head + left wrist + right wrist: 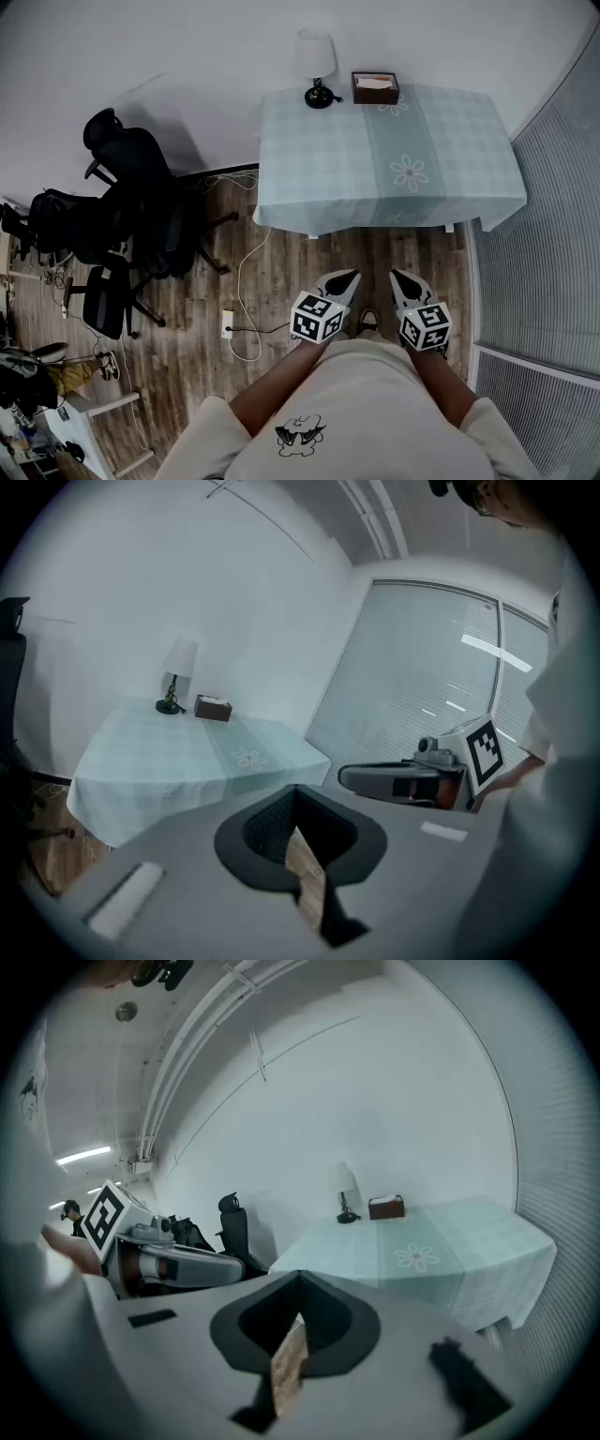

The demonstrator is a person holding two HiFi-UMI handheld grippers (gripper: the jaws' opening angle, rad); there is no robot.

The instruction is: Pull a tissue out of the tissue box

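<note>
A brown tissue box with white tissue showing on top stands at the far edge of a table covered in a pale blue-green checked cloth. It also shows small in the left gripper view, tissue box, and in the right gripper view, tissue box. My left gripper and right gripper are held side by side close to my body, over the wooden floor and well short of the table. Both point toward the table and slightly down. The jaws of each meet at the tips, with nothing between them.
A white-shaded lamp stands just left of the box. Black office chairs crowd the left side. A power strip with white cables lies on the floor left of my feet. Blinds line the right wall.
</note>
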